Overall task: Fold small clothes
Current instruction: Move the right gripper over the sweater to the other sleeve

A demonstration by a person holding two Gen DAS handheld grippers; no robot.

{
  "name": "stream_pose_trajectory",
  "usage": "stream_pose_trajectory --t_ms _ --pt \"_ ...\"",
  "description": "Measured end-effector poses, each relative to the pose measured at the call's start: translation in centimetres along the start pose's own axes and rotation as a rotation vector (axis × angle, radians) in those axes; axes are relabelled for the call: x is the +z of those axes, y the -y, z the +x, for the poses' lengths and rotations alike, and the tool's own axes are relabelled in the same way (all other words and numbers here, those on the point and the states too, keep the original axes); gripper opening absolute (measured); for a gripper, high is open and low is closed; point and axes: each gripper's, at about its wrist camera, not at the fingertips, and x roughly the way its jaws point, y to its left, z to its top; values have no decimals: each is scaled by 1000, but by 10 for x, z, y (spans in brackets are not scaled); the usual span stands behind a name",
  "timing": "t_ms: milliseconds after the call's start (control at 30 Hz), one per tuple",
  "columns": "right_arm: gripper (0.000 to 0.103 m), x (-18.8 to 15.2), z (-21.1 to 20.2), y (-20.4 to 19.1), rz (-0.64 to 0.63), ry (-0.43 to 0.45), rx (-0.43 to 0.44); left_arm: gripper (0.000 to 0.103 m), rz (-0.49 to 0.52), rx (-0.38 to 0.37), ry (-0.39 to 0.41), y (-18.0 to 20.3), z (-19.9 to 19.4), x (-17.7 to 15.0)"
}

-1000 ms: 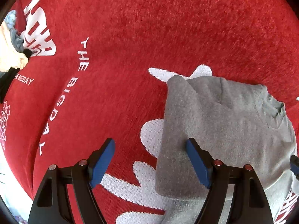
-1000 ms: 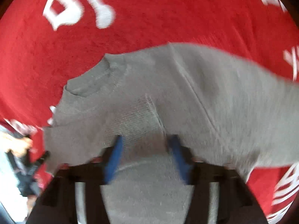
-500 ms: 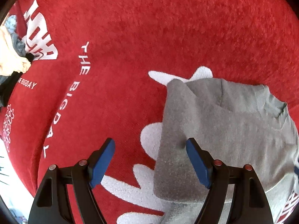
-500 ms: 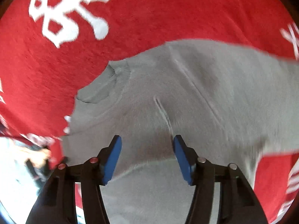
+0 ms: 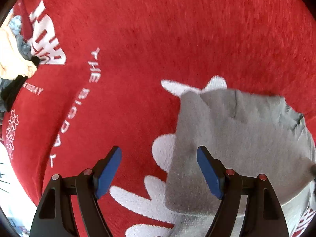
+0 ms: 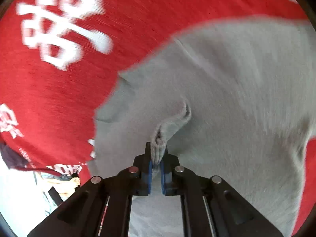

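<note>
My right claw (image 6: 156, 158) has just snapped closed and now pinches a ribbed bunch of the grey sweater (image 6: 227, 102), which spreads ahead of it and off to its right over the red blanket (image 6: 69, 90). My left claw (image 5: 159, 169) hangs released, nothing between its blue pads (image 5: 207, 175); the sweater's folded edge (image 5: 175, 158) lies under its right pad, with bare blanket under the left.
</note>
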Motion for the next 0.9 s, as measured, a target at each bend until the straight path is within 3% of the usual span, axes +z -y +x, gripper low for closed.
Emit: stream_pose_trajectory --t_ms 133,267,333,367,433,533,733,900 --pt "7 13 -19 -28 -195 54 -36 79 20 27 1 0 7 5" --pt "8 20 1 -4 -219 -6 -136 79 76 62 -40 9 32 -3" --pt "7 20 17 16 -225 -59 -202 83 118 81 -12 12 38 -9" --pt "7 19 14 20 -230 -49 -186 84 127 88 0 12 37 -9" --pt "16 20 6 19 -242 -32 -205 84 147 88 -11 11 35 -7" --pt "38 18 -14 19 -256 -22 -257 84 144 89 -33 4 26 -4" --pt "38 0 -49 33 -175 -34 -230 84 139 -27 -50 7 -5 -10" --pt "38 -19 -65 48 -134 -60 -225 84 214 -115 -67 50 -24 -28"
